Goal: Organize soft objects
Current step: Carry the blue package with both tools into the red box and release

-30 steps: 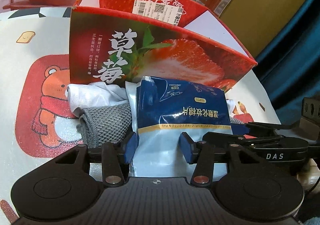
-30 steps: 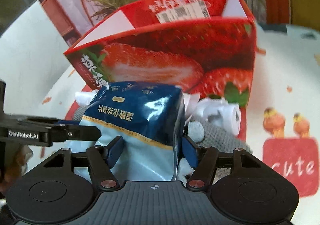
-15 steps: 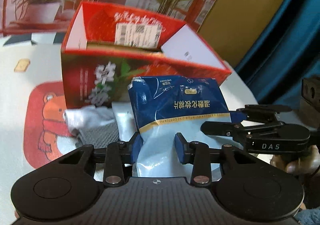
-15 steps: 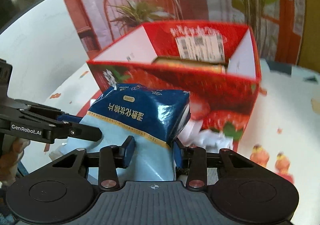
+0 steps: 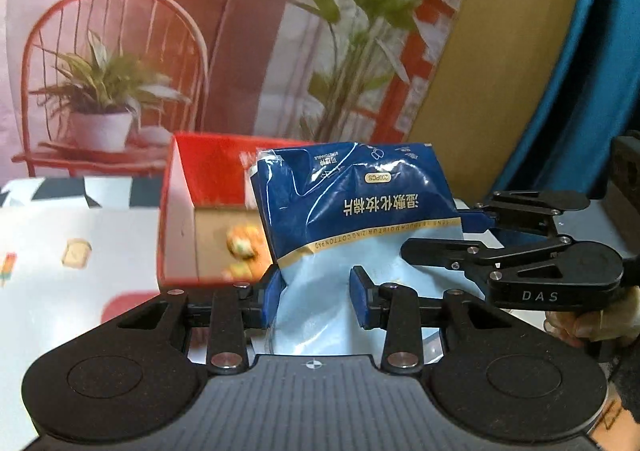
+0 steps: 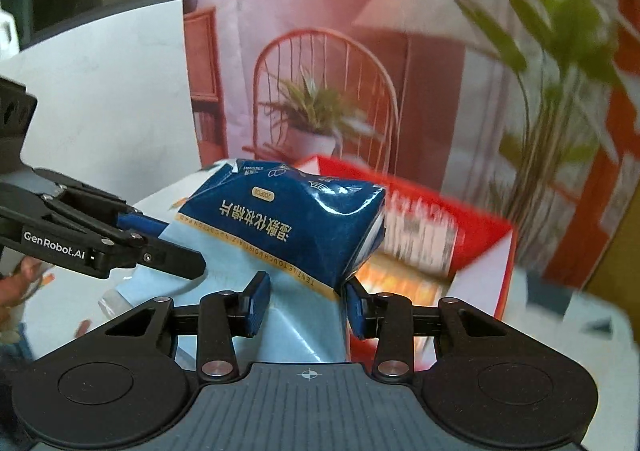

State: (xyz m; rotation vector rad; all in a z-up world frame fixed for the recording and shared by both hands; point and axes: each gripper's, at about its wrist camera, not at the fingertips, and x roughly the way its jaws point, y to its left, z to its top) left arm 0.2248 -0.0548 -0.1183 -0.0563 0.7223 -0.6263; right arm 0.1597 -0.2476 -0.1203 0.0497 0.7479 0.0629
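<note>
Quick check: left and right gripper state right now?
Left gripper: shut on the blue cotton pad pack.
Right gripper: shut on the same pack's other end.

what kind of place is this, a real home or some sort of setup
Probably a staged recording spot, not a lived-in room: the chair and potted plant look printed on a backdrop, and a cartoon-print cloth covers the table holding a red strawberry box.

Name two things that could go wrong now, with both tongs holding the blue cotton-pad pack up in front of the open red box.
1. Both tongs, left and right, pinch only the pale lower end of the blue pack, so the soft film may slip out.
2. The pack hangs in front of the red box, so its bottom could catch on the rim.
</note>
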